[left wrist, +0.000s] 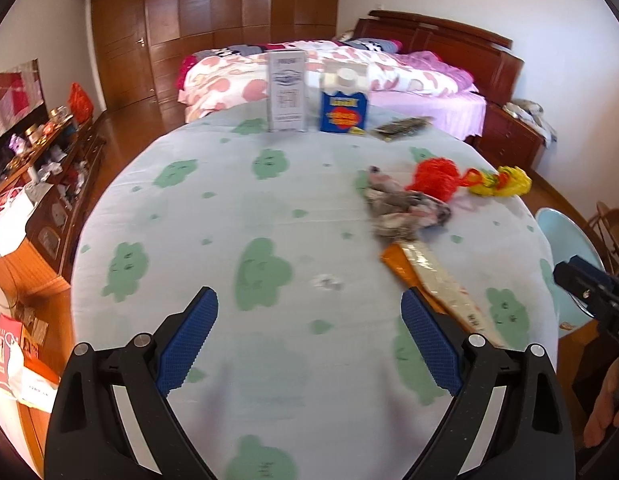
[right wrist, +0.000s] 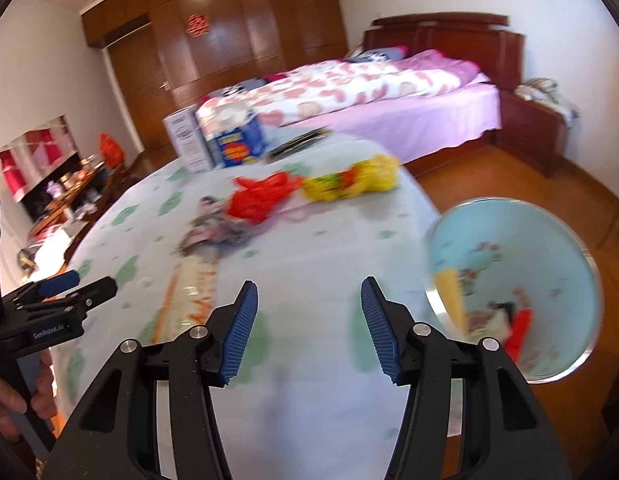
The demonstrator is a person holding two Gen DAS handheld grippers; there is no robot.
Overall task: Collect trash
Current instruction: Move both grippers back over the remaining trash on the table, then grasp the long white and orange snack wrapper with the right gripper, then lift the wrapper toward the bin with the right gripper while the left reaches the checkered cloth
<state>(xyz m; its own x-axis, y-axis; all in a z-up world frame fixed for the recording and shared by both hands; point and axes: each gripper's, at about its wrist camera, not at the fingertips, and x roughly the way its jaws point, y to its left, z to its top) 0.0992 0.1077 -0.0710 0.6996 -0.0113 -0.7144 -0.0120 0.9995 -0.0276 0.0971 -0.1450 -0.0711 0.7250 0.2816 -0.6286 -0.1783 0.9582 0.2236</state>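
Left tongs (left wrist: pixel 309 312): released, nothing between the pads, hovering over bare cloth near the bench (left wrist: pixel 229 208) front edge. Right tongs (right wrist: pixel 307 312): jaws apart, nothing between them, above the cloth near the bench's right edge. Open cloth lies ahead of both. Trash lies right of centre: flat wrapper (left wrist: pixel 433 276), crumpled paper (left wrist: pixel 405 208), red bag (left wrist: pixel 433 178), yellow bag (left wrist: pixel 501 182). Two cartons (left wrist: pixel 343 108) stand at the far edge. A bin (right wrist: pixel 549 260) holding scraps sits just beside the right edge. Bed (right wrist: pixel 389 92) and wardrobe (right wrist: pixel 229 28) stand beyond.
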